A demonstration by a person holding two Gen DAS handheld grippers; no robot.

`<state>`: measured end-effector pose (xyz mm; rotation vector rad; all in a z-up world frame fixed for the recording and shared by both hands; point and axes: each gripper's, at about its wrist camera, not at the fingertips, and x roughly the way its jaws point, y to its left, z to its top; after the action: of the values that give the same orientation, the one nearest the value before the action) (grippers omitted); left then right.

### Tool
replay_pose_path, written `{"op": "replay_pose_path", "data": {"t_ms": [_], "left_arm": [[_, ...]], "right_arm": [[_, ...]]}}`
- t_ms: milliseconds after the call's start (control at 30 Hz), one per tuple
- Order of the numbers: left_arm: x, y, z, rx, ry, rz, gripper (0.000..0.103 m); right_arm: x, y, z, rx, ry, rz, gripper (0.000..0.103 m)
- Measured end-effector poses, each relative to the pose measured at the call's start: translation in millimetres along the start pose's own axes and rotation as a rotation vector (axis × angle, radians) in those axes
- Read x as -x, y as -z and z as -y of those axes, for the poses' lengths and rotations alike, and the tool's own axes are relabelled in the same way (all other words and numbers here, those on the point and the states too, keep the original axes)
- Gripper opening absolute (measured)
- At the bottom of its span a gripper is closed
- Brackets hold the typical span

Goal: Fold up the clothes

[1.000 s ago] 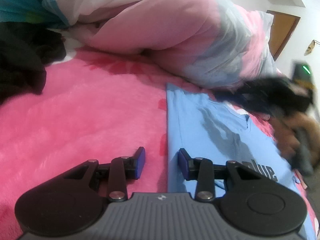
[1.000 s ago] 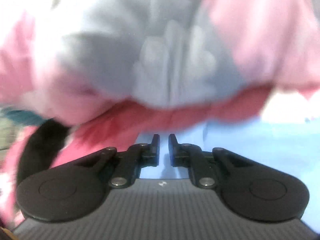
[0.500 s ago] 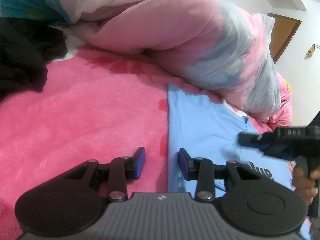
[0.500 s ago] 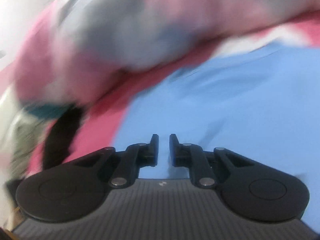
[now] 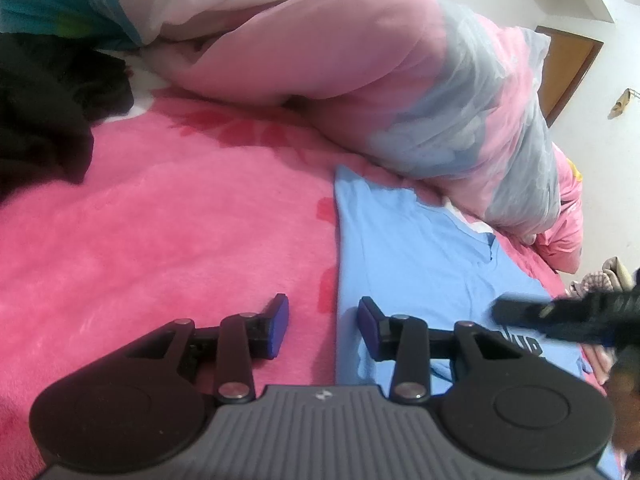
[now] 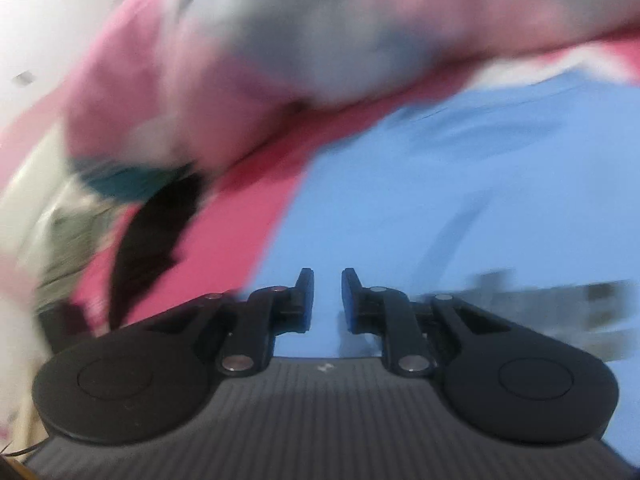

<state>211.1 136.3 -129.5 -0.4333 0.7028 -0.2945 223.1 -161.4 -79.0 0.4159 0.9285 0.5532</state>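
The left tongs (image 5: 322, 326) hang low over the bed, partly open and empty. One pad is above the pink blanket (image 5: 168, 216) and the other above the left edge of the blue shirt (image 5: 416, 264), so this straight edge runs just between them. The right tongs (image 6: 327, 300) stand only a little apart, with nothing between the pads; the blue cloth is under them, not gripped. In the left view they appear as a dark blurred shape to the right of the left tongs, over the printed letters of the shirt.

Beyond the left tongs the shirt lies flat on the blanket, its collar at the far end. Behind the collar is the heaped pink and grey duvet (image 5: 400, 92). Far to the left of the left tongs lies a black garment (image 5: 44, 120).

What may go wrong, in my judgement: the right tongs are nearly closed, so if they come down like this they may push the cloth and wrinkle it instead of taking it. The left tongs sit across the edge, and they could pinch the fluffy blanket together with the shirt. The duvet is close to the collar and could catch a lifted layer.

Compared with a second ago, the left tongs keep the same place and the same gap. The right tongs have crossed from the duvet side to above the shirt, and their gap is slightly wider.
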Motion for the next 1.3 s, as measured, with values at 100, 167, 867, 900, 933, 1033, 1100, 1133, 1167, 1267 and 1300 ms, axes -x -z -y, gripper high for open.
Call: {"op": "replay_pose_path", "data": {"t_ms": [100,167,867,900,933,1033,1100,1133,1167,1267,1300], "left_arm": [[0,0,-1,0.004,0.008,0.0,0.041],[0,0,-2,0.005,0.011,-0.001,0.042],[23,-27,76,-0.148,-0.129,0.01,0.058],[21,-30,93,-0.187,-0.135,0.007,0.061],[17,-33,113,-0.232,-0.139,-0.001,0.062],[-2,-38,179,-0.366,-0.125,-0.025,0.065],[-18,-34,226,-0.452,-0.095,-0.041,0.072],[-28,-32,250,-0.489,-0.071,-0.05,0.075],[-39,-29,273,-0.518,-0.042,-0.063,0.078],[-80,-18,339,-0.555,0.061,-0.121,0.086],[-96,-13,360,-0.561,0.097,-0.143,0.086]], "right_arm": [[-25,21,5,-0.068,-0.047,-0.102,0.014],[-4,35,21,-0.165,-0.082,-0.071,0.014],[281,176,167,-0.653,0.117,0.596,0.03],[282,177,175,-0.669,0.117,0.607,0.03],[282,177,184,-0.685,0.119,0.615,0.033],[280,173,206,-0.719,0.127,0.643,0.041],[283,167,220,-0.707,0.147,0.67,0.041],[285,163,225,-0.698,0.162,0.682,0.041],[286,157,231,-0.687,0.187,0.694,0.041],[284,135,250,-0.646,0.31,0.721,0.041],[281,128,255,-0.633,0.351,0.719,0.042]]}}
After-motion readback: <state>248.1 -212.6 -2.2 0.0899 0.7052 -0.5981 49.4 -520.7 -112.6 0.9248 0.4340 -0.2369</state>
